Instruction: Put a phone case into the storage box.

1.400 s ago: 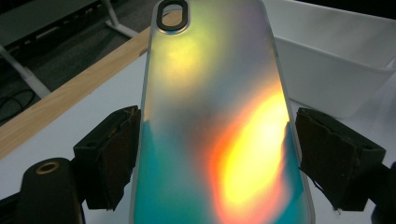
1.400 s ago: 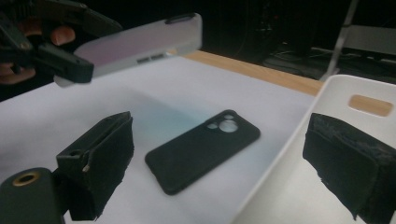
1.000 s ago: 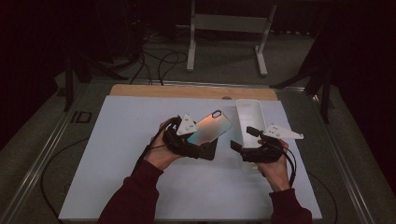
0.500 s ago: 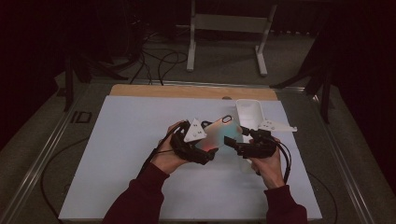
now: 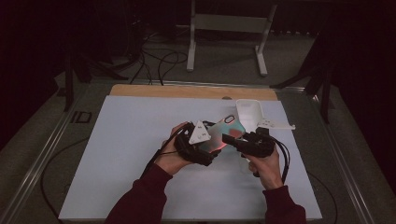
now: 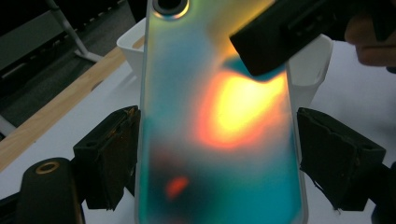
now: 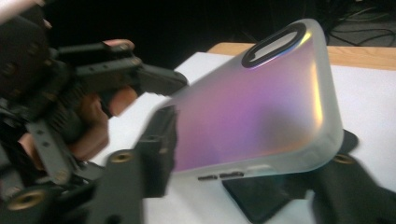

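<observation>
Now | left tongs point(image 5: 215, 150) clamp phone case point(image 5: 223, 133) | right tongs point(image 5: 232, 138), moved in, closing around case

A dim lab or recording studio, not a home: a table point(image 5: 121, 154) under a plain white sheet with a bare wooden strip point(image 5: 187, 91) along its far edge, metal rails point(image 5: 42, 158) at its sides, loose black cables point(image 5: 159, 60) on grey carpet behind, and a white metal stand point(image 5: 229, 28) against darkness.

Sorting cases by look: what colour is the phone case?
Frosted, shimmering teal with an orange glow: the phone case, clearest in the left gripper view.
</observation>
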`<action>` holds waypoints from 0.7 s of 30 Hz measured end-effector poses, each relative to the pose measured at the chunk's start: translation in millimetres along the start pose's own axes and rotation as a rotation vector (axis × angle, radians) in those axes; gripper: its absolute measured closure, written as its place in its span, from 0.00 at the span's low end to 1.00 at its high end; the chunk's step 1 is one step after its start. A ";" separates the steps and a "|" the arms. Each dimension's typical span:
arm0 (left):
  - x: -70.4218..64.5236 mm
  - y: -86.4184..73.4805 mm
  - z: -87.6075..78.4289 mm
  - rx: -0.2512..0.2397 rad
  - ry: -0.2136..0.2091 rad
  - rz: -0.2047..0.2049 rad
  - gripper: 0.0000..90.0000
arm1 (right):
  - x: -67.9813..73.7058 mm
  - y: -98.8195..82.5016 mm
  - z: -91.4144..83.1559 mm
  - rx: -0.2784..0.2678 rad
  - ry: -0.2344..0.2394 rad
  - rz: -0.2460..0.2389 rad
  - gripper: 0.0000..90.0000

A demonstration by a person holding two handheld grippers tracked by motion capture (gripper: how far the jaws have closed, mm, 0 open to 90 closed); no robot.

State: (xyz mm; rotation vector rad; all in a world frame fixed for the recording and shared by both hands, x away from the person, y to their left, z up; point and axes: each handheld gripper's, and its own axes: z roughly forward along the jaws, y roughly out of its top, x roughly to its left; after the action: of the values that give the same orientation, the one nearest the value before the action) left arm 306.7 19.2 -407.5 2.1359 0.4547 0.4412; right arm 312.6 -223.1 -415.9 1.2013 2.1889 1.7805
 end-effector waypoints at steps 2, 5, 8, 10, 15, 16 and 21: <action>-0.8 -0.7 0.9 0.011 0.009 0.007 0.19 | 0.1 0.5 0.0 -0.004 0.005 0.007 0.67; -4.4 -1.8 4.7 0.030 0.038 0.027 0.19 | 0.4 1.5 -1.5 -0.028 0.048 0.025 0.83; -5.7 -3.3 9.2 0.040 0.058 0.025 0.19 | 7.7 2.0 0.2 -0.024 0.033 -0.013 0.89; -5.1 -3.8 9.0 0.034 0.059 0.009 0.23 | 13.4 2.0 1.9 -0.013 -0.015 -0.051 0.91; 1.3 -3.8 4.3 0.014 0.035 -0.025 0.17 | 12.1 1.0 1.9 0.006 -0.044 -0.080 0.91; 2.7 -4.1 3.7 0.011 0.035 -0.034 0.16 | 12.1 1.3 1.4 0.001 -0.044 -0.086 0.91; 8.9 -7.2 2.5 0.005 -0.003 -0.071 0.15 | 13.3 3.0 -0.7 -0.008 -0.049 -0.103 0.91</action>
State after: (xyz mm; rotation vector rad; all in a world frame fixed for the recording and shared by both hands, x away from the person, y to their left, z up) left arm 314.4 25.6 -413.5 2.1178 0.5286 0.3971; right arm 304.6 -215.6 -407.8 1.0974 2.1722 1.7000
